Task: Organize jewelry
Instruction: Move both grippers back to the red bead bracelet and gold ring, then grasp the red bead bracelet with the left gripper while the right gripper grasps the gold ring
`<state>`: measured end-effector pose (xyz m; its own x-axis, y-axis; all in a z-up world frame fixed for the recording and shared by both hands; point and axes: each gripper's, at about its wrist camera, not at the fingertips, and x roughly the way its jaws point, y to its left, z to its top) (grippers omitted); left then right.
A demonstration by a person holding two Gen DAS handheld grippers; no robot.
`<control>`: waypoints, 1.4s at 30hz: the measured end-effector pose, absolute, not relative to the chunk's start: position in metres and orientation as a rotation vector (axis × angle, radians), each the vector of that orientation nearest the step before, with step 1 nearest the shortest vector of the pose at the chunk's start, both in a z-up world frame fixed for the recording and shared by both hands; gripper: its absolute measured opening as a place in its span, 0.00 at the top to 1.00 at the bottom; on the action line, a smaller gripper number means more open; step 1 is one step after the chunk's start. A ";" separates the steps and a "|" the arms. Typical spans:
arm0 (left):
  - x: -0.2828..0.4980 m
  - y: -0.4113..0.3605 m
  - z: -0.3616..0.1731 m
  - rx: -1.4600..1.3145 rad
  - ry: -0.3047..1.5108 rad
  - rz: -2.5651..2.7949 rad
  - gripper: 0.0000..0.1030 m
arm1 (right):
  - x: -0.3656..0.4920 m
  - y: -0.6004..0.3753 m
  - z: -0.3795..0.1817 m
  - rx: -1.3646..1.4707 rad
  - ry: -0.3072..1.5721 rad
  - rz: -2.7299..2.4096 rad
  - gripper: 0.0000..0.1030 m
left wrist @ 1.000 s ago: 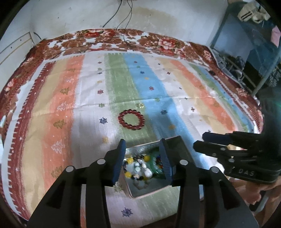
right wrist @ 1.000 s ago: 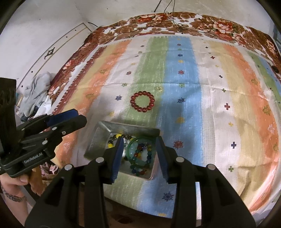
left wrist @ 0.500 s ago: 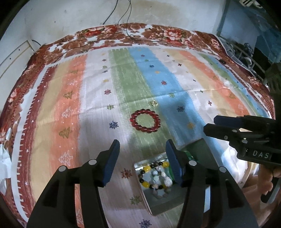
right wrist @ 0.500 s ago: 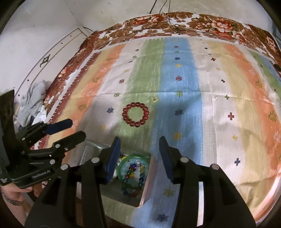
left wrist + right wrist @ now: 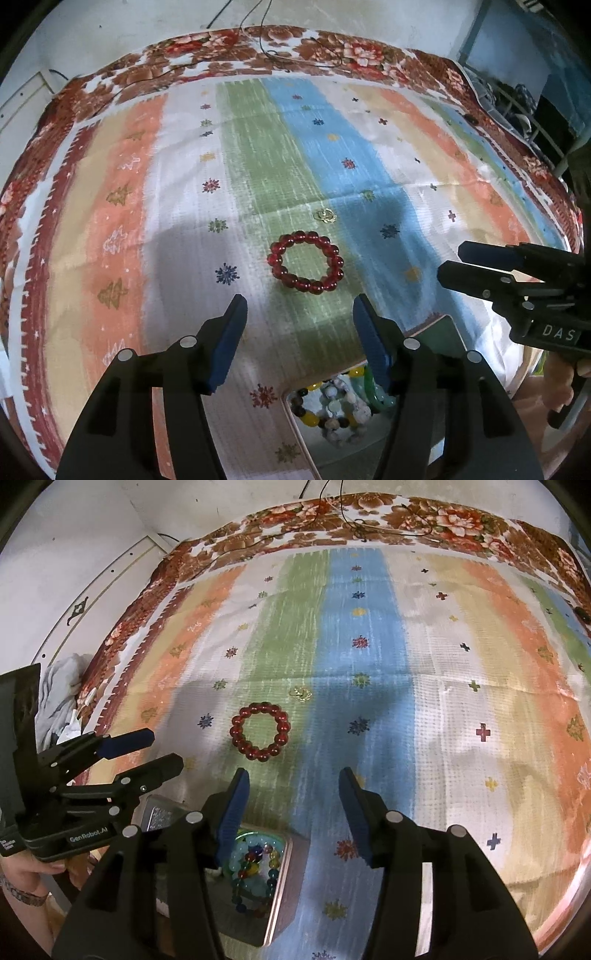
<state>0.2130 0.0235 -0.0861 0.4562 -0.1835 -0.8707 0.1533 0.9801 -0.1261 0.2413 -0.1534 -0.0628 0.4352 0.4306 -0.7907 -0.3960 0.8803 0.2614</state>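
A red bead bracelet (image 5: 306, 261) lies flat on the striped cloth (image 5: 258, 166); it also shows in the right wrist view (image 5: 260, 731). A small gold piece (image 5: 324, 215) lies just beyond it, and shows in the right wrist view too (image 5: 300, 692). An open box (image 5: 439, 325) near the front edge holds several bead bracelets (image 5: 332, 402) and a green bangle; the box (image 5: 279, 886) is under my right gripper. My left gripper (image 5: 299, 332) is open and empty, just short of the red bracelet. My right gripper (image 5: 293, 801) is open and empty, to the bracelet's right.
The cloth covers a bed with a floral border (image 5: 258, 48). Black cables (image 5: 295, 55) lie at the far edge against a white wall. Clothes (image 5: 59, 690) lie on the floor to the left. A blue shelf (image 5: 517, 55) stands at far right.
Both grippers have lifted off the box and moved forward toward the red bracelet, their jaws opening wider. The box now sits lower in both views.
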 end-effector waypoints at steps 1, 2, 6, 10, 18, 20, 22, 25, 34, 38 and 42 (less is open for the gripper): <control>0.214 0.023 -0.087 -0.026 1.079 -0.207 0.42 | 0.244 -0.152 -0.064 0.037 1.000 0.516 0.50; 0.216 0.023 -0.089 -0.019 1.082 -0.207 0.42 | 0.246 -0.150 -0.065 0.035 1.003 0.516 0.50; 0.223 0.024 -0.094 -0.001 1.093 -0.197 0.42 | 0.255 -0.144 -0.069 0.024 1.015 0.514 0.50; 0.232 0.026 -0.101 0.005 1.106 -0.184 0.41 | 0.266 -0.137 -0.073 0.011 1.021 0.508 0.50; 0.255 0.031 -0.119 0.035 1.147 -0.161 0.41 | 0.292 -0.128 -0.091 -0.010 1.060 0.498 0.50; 0.259 0.031 -0.121 0.040 1.151 -0.167 0.41 | 0.299 -0.127 -0.094 0.006 1.072 0.501 0.50; 0.263 0.030 -0.124 0.053 1.157 -0.176 0.41 | 0.305 -0.124 -0.096 0.004 1.075 0.504 0.50; 0.268 0.029 -0.128 0.066 1.169 -0.182 0.41 | 0.311 -0.117 -0.097 -0.026 1.073 0.506 0.50; 0.277 0.026 -0.144 0.112 1.205 -0.195 0.41 | 0.331 -0.103 -0.112 -0.070 1.105 0.501 0.50; 0.280 0.028 -0.149 0.113 1.213 -0.194 0.41 | 0.341 -0.098 -0.116 -0.073 1.113 0.493 0.50; 0.282 0.026 -0.153 0.122 1.211 -0.208 0.41 | 0.351 -0.090 -0.122 -0.082 1.130 0.496 0.50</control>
